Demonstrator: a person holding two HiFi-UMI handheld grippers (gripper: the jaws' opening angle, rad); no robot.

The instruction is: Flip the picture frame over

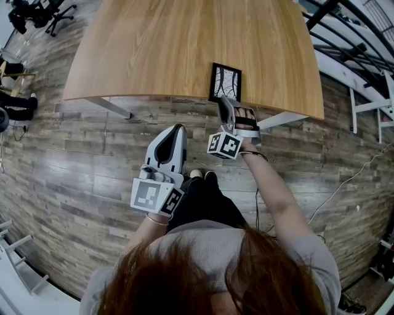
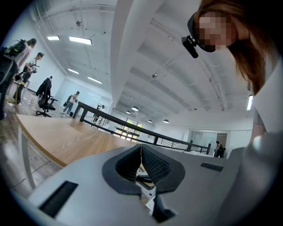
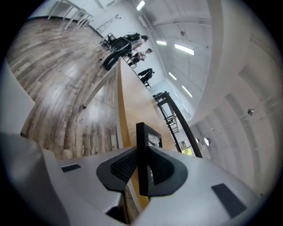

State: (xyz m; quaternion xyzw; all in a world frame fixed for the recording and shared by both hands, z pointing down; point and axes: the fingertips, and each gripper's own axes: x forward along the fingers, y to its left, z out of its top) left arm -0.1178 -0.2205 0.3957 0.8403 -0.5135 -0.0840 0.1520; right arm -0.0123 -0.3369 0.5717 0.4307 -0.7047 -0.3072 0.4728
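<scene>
A black picture frame [image 1: 226,82] with a pale line drawing lies face up at the near edge of the wooden table [image 1: 184,43]. My right gripper [image 1: 225,102] reaches over that edge and is shut on the frame's near border. In the right gripper view the frame's black edge [image 3: 142,132] stands upright between the two ribbed pads, which press on both its sides. My left gripper [image 1: 177,130] hangs over the floor, short of the table and left of the frame. Its pads [image 2: 152,164] meet with nothing between them.
The table's near edge [image 1: 154,96] runs across just ahead of both grippers, with white legs [image 1: 111,107] under it. Office chairs [image 1: 37,13] stand at the far left, white racks [image 1: 369,98] at the right. Several people [image 2: 26,57] stand far off beyond the table.
</scene>
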